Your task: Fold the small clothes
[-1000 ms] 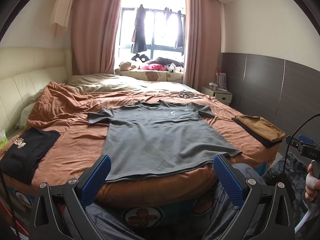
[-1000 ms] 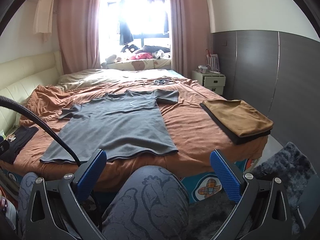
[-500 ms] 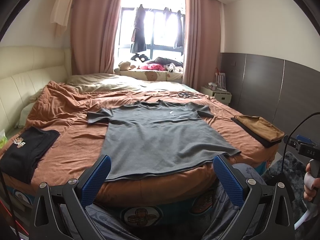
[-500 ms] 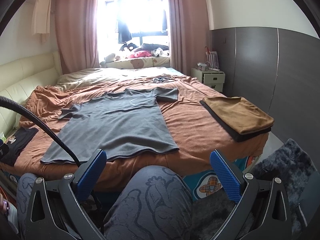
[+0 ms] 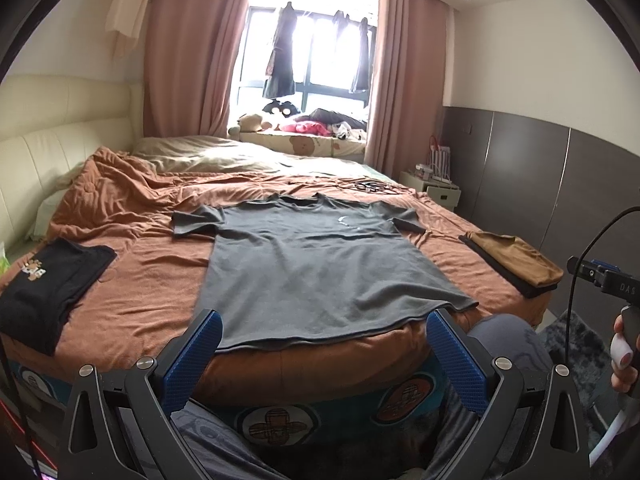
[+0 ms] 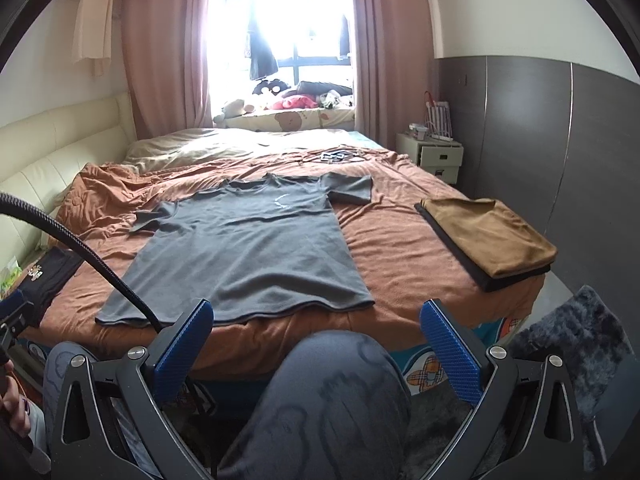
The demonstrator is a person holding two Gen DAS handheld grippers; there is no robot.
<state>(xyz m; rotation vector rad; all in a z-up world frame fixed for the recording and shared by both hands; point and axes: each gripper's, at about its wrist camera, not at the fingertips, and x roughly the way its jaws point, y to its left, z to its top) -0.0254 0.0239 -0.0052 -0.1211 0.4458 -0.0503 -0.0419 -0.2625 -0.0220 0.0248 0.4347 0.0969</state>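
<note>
A grey T-shirt [image 5: 320, 264] [image 6: 248, 252] lies spread flat, front up, on the orange bedspread [image 5: 148, 276], its hem at the near edge of the bed. My left gripper [image 5: 324, 344] hangs open just short of that hem, nothing between its blue pads [image 5: 192, 356]. My right gripper [image 6: 316, 340] is open too, held back over a person's knee [image 6: 332, 396] in patterned trousers, below the shirt's right hem corner. Neither gripper touches the shirt.
A folded tan garment on a dark one [image 6: 488, 236] sits at the bed's right edge. A folded black garment with a print [image 5: 48, 284] lies at the left edge. A nightstand [image 6: 432, 156], a dark wall panel [image 6: 560, 152] and a dark shaggy rug [image 6: 572, 348] are on the right.
Both views have shifted only slightly; the right gripper has tilted up a little. The shirt lies as before and both grippers stay open.
</note>
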